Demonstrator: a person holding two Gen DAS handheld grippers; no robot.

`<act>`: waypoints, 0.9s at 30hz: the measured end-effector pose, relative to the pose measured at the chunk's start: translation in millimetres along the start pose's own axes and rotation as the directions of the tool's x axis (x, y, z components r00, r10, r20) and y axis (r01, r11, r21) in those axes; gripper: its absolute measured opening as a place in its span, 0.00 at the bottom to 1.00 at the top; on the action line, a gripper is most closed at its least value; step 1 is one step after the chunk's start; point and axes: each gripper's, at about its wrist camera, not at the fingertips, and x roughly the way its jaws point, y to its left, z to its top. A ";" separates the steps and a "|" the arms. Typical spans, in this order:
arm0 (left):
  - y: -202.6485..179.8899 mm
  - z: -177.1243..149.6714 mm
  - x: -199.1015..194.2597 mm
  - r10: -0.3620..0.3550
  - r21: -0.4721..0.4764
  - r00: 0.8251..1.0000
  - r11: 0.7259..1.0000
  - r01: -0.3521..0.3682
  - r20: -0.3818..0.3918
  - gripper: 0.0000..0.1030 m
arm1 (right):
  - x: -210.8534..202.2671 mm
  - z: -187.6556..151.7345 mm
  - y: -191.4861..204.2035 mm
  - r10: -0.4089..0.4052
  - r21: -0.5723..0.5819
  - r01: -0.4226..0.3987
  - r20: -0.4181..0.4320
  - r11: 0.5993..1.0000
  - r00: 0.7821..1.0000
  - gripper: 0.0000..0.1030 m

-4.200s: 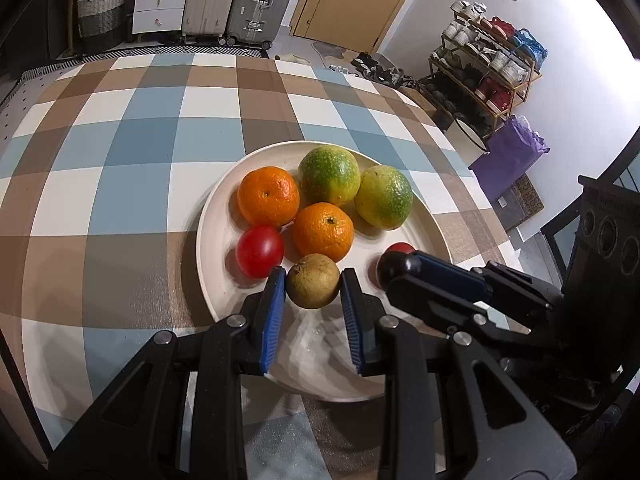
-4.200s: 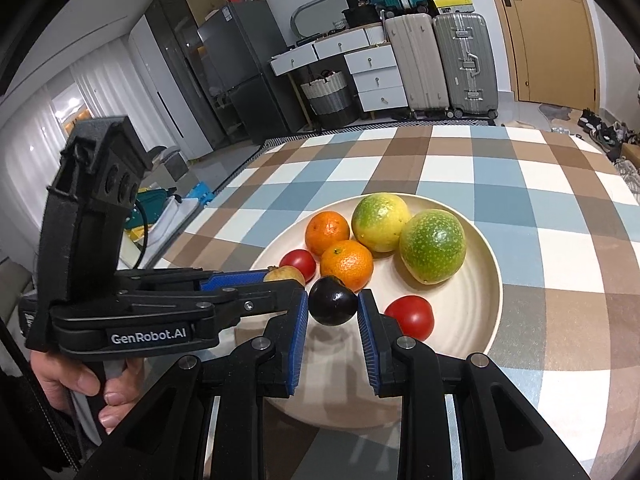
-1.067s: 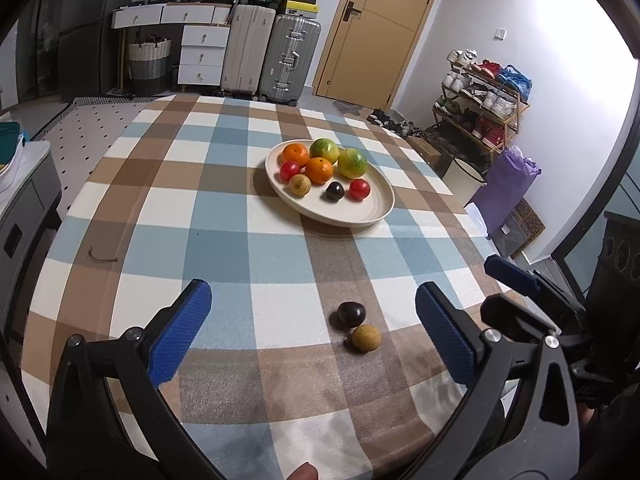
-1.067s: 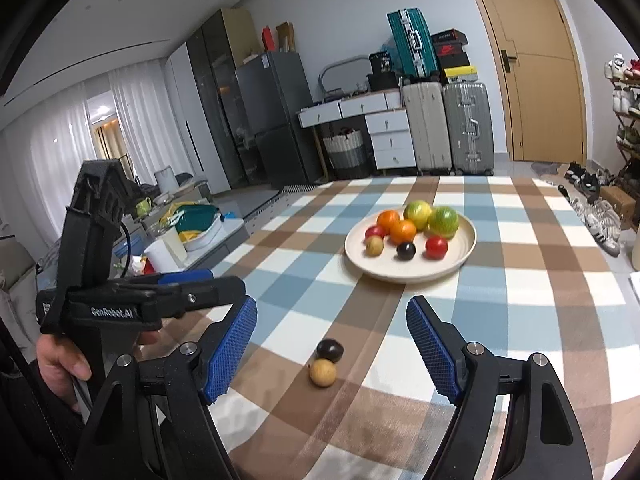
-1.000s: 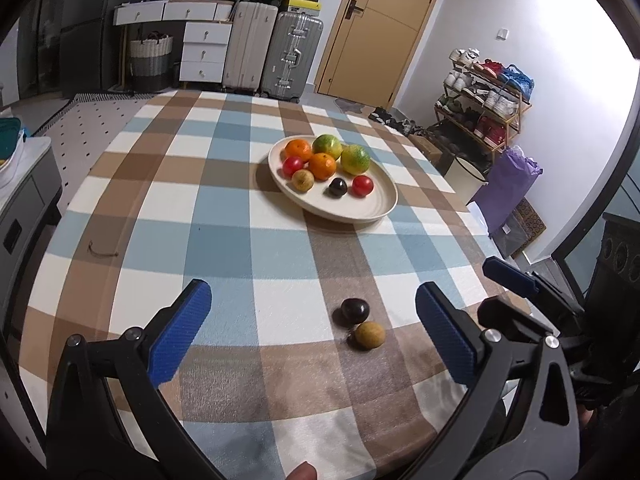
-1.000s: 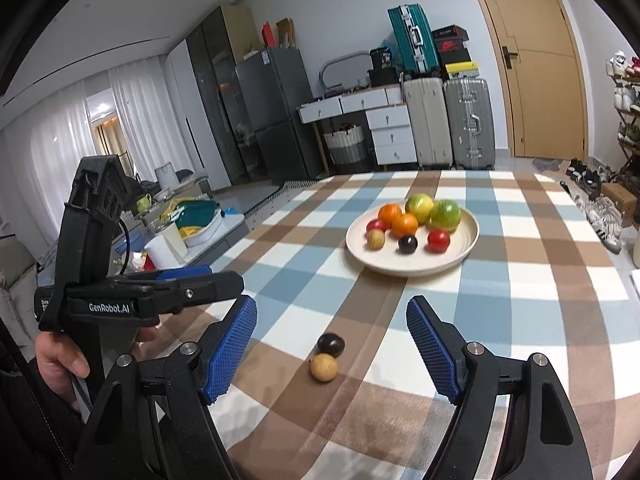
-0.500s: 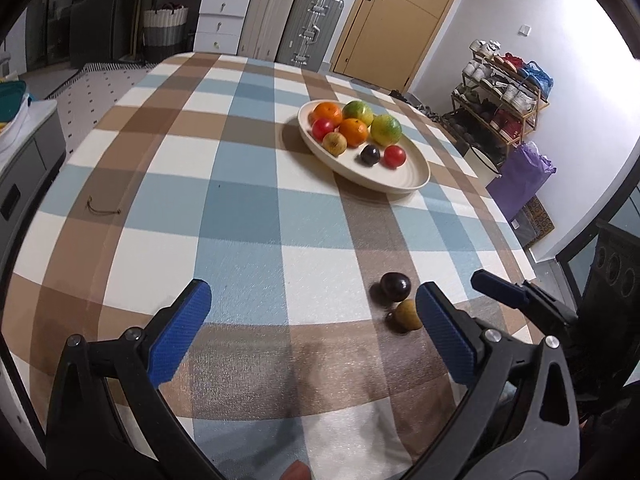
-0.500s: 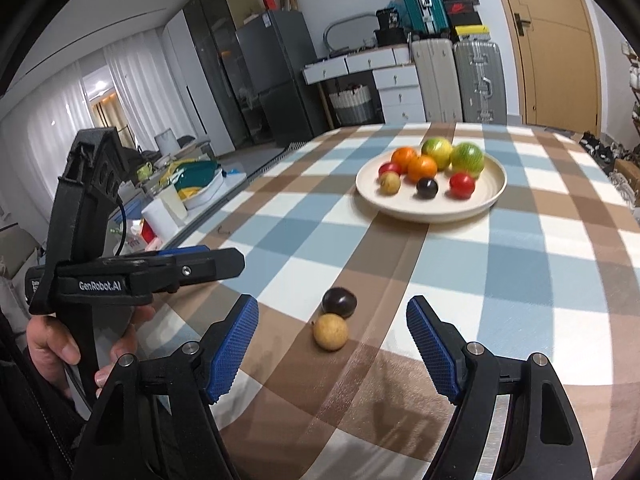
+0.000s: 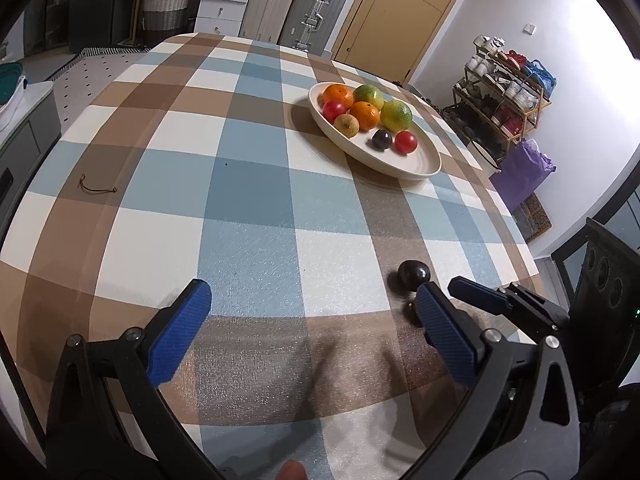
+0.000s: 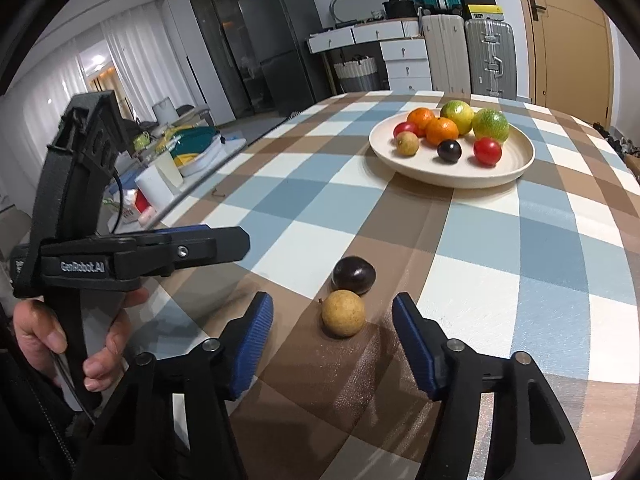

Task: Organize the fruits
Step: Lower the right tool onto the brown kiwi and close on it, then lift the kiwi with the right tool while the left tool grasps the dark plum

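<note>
Right wrist view: two fruits left on the bench.
Left claw (image 10: 224,240) gapes empty; right claw (image 10: 332,346), jaws just narrowed yet clear of anything, has dropped toward the tan fruit (image 10: 343,313) lying ahead between its pads, the dark plum (image 10: 353,274) touching behind, the plate (image 10: 516,168) well beyond.

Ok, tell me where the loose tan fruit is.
In the right wrist view the tan fruit lies on the checked tablecloth, just ahead of the right gripper, beside the dark plum.
</note>
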 end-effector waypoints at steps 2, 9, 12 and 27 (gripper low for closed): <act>1.2 -0.9 0.8 0.000 0.000 1.000 1.000 0.000 -0.002 0.99 | 2.7 -0.2 2.1 -0.005 -0.009 0.005 -0.011 1.000 1.000 0.53; 1.6 -2.8 2.1 0.004 0.005 1.000 1.000 -0.004 -0.013 0.99 | 13.9 -2.6 5.3 -0.010 -0.031 0.009 -0.049 0.999 0.999 0.24; 0.5 -2.7 2.9 0.004 0.006 1.000 1.000 -0.004 -0.015 0.99 | 12.3 -2.7 1.6 0.003 -0.008 -0.003 -0.045 1.000 0.999 0.24; -31.5 -1.3 28.4 0.007 0.076 0.996 0.997 0.000 -0.085 0.99 | -33.3 -5.0 -31.8 -0.004 0.071 0.000 0.059 0.997 0.998 0.24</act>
